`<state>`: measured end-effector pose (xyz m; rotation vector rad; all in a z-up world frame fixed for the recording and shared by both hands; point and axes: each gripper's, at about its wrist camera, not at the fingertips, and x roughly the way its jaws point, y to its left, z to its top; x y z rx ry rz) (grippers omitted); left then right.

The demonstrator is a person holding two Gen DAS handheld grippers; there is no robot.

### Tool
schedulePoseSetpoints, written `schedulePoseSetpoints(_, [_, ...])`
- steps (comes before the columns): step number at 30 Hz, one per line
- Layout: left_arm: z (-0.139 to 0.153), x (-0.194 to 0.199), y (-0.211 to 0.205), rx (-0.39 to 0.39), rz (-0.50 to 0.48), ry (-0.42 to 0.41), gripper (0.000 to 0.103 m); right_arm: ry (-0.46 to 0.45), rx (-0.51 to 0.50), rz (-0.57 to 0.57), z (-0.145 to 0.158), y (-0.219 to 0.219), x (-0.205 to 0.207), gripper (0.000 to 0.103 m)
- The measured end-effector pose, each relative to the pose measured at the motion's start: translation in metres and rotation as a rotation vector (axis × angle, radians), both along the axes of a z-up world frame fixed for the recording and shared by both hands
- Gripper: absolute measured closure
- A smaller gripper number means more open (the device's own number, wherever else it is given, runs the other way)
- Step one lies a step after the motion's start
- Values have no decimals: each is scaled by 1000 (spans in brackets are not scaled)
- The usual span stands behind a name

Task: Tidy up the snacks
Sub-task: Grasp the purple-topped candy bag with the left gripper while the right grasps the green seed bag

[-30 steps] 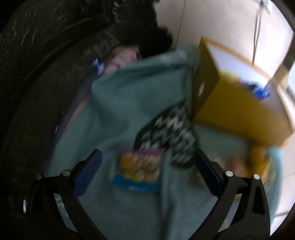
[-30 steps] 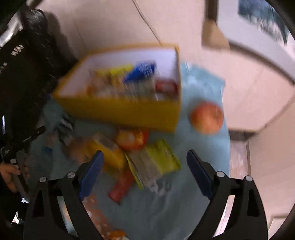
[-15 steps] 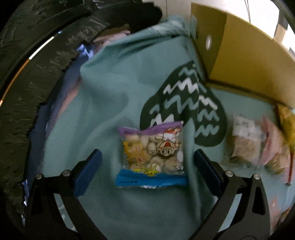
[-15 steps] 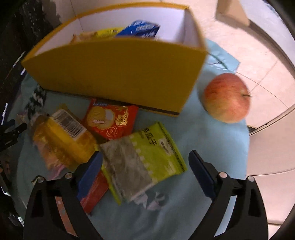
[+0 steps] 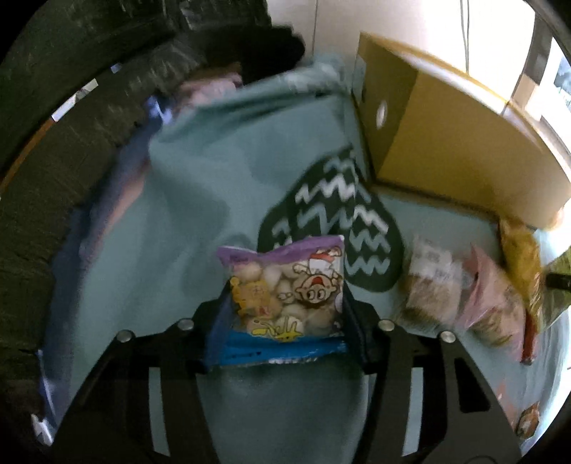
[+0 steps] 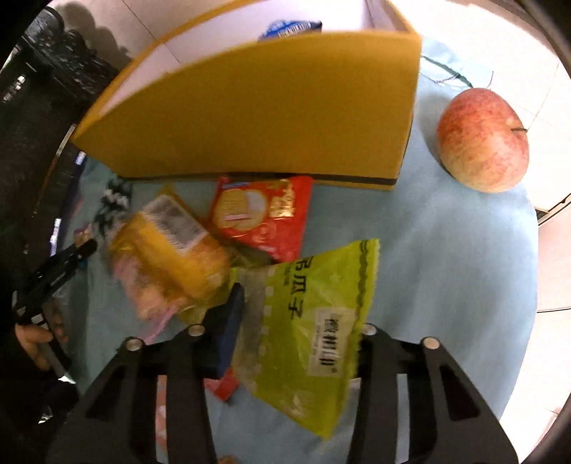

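My left gripper [image 5: 283, 324] is closing, and its blue pads press the sides of a cartoon snack bag [image 5: 285, 285] with a purple top and blue bottom, on the teal cloth [image 5: 214, 178]. The jaws of my right gripper [image 6: 296, 339] are closing too, squeezing a green seed packet [image 6: 314, 314] that tilts up between the pads; the right pad is hidden behind it. The yellow box [image 6: 267, 107] stands just beyond, with a blue packet [image 6: 291, 28] showing inside. A red biscuit packet [image 6: 264, 217] and a yellow packet [image 6: 171, 250] lie in front of it.
An apple [image 6: 481, 139] rests on the cloth right of the box. A pale brown packet [image 5: 431, 285] and a pink packet [image 5: 492, 299] lie right of my left gripper. A dark heart patch [image 5: 339, 221] marks the cloth. Dark fabric borders the left; a pale tiled floor lies beyond.
Both pairs of jaws have come in from wide open onto their packets. My right gripper sank toward the green packet, which now tilts up. The cartoon bag is pinched narrower.
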<state>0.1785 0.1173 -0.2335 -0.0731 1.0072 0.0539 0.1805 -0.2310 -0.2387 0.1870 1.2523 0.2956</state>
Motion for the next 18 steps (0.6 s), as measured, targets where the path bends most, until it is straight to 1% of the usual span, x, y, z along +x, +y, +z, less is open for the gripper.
schedulePoseSetpoints(3, [17, -2, 3, -6, 51, -46, 48, -19, 6, -9, 6, -6, -12, 62])
schedulePoseSetpoints(4, [21, -1, 5, -3, 62, -56, 48, -26, -12, -5, 4, -11, -14, 62])
schedulePoseSetpoints(5, [24, -2, 5, -3, 63, -65, 48, -34, -58, 16, 2, -8, -16, 58])
schedulePoseSetpoints(6, [28, -2, 2, 1, 57, -76, 48, -34, -87, 37, 1, -9, -18, 44])
schedulePoseSetpoints(7, [31, -4, -1, 2, 51, -80, 48, -41, -129, 53, 0, -6, -20, 36])
schedulePoseSetpoints(8, [34, -3, -4, 1, 41, -86, 48, -60, -209, 81, -1, 1, -23, 28])
schedulePoseSetpoints(10, [40, -4, -10, -6, 21, -99, 48, -110, -338, 140, -1, 15, -29, 27])
schedulePoseSetpoints(11, [42, -8, -14, -10, 14, -104, 48, -141, -370, 175, 0, 21, -33, 26])
schedulePoseSetpoints(15, [51, -9, -18, -34, -8, -119, 48, -221, -467, 325, 4, 39, -44, 20])
schedulePoseSetpoints(16, [52, -9, -19, -41, -11, -119, 48, -250, -520, 355, 6, 40, -45, 19])
schedulePoseSetpoints(17, [53, -9, -19, -44, -13, -119, 48, -260, -540, 367, 8, 40, -43, 19])
schedulePoseSetpoints(18, [53, -9, -19, -49, -14, -121, 48, -256, -525, 378, 11, 34, -40, 18])
